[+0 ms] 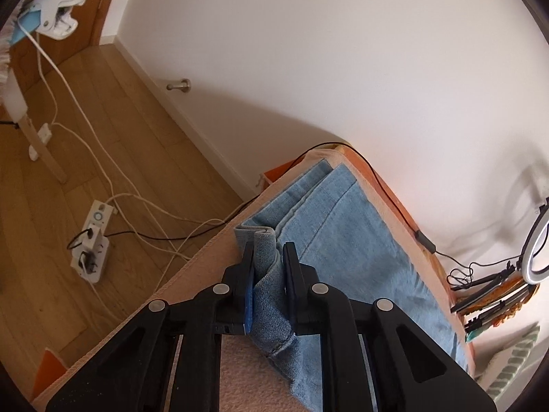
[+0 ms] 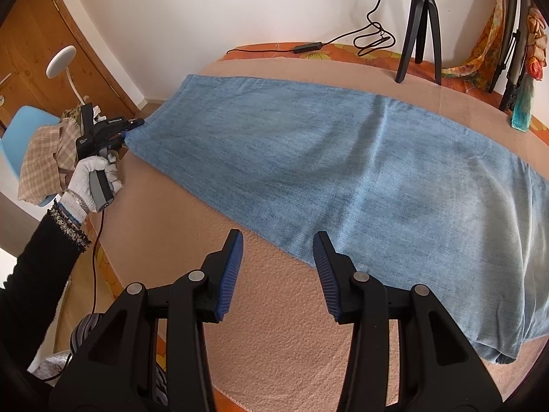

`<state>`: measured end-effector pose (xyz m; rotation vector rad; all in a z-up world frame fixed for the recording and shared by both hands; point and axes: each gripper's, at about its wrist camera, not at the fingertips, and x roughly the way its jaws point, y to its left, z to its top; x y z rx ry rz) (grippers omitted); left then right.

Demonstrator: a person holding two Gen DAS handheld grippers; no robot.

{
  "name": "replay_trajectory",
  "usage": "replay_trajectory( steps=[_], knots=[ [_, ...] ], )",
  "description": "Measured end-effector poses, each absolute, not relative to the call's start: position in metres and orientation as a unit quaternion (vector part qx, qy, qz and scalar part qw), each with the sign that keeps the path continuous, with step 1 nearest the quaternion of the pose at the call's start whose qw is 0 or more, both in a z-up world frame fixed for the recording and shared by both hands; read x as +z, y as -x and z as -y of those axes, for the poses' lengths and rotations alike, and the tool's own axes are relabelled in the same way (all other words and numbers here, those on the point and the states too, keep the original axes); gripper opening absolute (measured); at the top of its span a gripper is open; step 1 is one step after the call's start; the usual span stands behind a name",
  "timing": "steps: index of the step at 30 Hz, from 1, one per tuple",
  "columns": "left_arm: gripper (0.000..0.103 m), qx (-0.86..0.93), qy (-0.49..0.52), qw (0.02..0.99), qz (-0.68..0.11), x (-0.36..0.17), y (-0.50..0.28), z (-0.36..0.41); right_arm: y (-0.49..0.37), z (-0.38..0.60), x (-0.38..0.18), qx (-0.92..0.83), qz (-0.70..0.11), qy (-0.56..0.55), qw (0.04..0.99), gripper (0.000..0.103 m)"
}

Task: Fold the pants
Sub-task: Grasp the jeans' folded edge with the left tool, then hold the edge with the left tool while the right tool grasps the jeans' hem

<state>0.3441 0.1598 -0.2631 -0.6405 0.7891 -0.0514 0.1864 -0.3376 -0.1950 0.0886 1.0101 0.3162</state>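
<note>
My left gripper (image 1: 269, 254) is clenched on a bunched-up corner of the pants (image 1: 346, 240) at the hem end, the denim pinched in a thick roll between its two fingers, which I judge is the hold I need to lift that end and carry it over for the fold. My right gripper (image 2: 278, 243) is released, its blue pads (image 2: 230, 274) standing apart with nothing between them, hovering just above the near long edge of the pants (image 2: 343, 171), likely ready to take a second hold or pin the cloth down. The pants lie flat and lengthwise across the worktop (image 2: 274, 336), which is covered by a peach-coloured cloth, legs stacked one on the other so they fold as a single strip. From the right wrist view I see my gloved left hand (image 2: 92, 175) gripping its handle at the far left corner. The waist end runs off the right edge of that view, so I cannot tell how it lies. A tripod (image 2: 420, 27) stands near the back of the worktop, well apart from the pants. How many layers the left gripper holds is hard to make out.
</note>
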Motion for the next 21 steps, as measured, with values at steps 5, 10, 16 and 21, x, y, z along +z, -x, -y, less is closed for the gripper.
replay_trajectory(
  steps=[5, 10, 16, 21],
  knots=[
    [0.010, -0.047, 0.281, 0.889, -0.359, -0.249, -0.337, -0.148, -0.200, 0.335, -0.194, 0.157, -0.486, -0.055, 0.858, 0.045],
    [0.010, -0.089, 0.240, 0.905, -0.340, -0.225, -0.331, -0.120, -0.230, 0.323, -0.188, 0.177, -0.479, -0.072, 0.857, 0.045],
    [0.009, -0.155, 0.205, 0.909, -0.328, -0.211, -0.325, -0.074, -0.295, 0.309, -0.183, 0.229, -0.482, -0.135, 0.835, 0.052],
    [0.009, -0.228, 0.117, 0.905, -0.340, -0.211, -0.308, -0.007, -0.350, 0.307, -0.195, 0.255, -0.486, -0.215, 0.808, 0.063]
  ],
)
